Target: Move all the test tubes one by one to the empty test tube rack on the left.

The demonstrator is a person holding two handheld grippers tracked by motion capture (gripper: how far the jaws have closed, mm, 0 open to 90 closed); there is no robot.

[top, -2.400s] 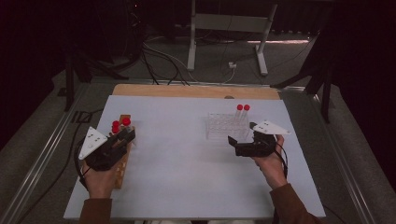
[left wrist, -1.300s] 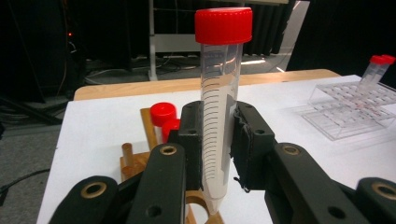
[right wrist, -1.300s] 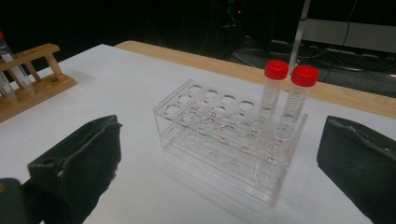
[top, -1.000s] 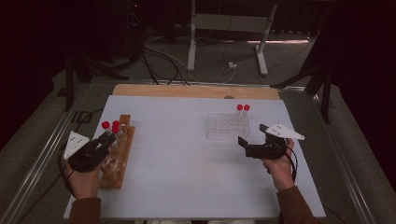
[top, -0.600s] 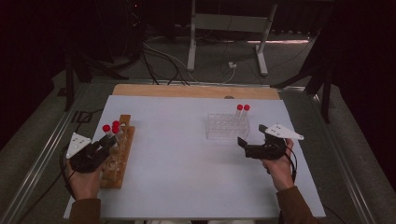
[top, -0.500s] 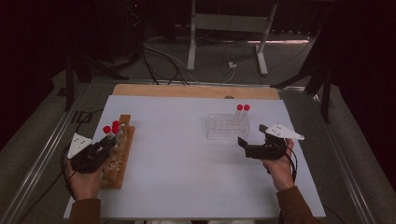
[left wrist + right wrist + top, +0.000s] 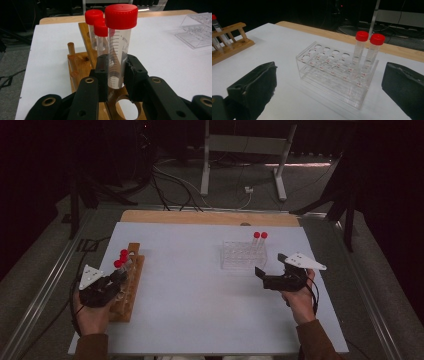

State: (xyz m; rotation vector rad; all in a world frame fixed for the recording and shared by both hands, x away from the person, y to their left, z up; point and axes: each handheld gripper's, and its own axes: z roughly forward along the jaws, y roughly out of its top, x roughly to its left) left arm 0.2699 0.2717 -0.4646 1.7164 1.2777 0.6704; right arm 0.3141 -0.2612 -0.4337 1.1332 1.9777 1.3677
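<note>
Two fingers point(image 7: 101, 67) clamp a red-capped tube point(image 7: 119, 47) over the wooden rack point(image 7: 82, 65).

Left gripper point(image 7: 118, 276) at red-capped tubes point(image 7: 122, 257) in wooden rack point(image 7: 128, 287); right gripper point(image 7: 259, 275) near clear rack point(image 7: 240, 256), apart
</note>
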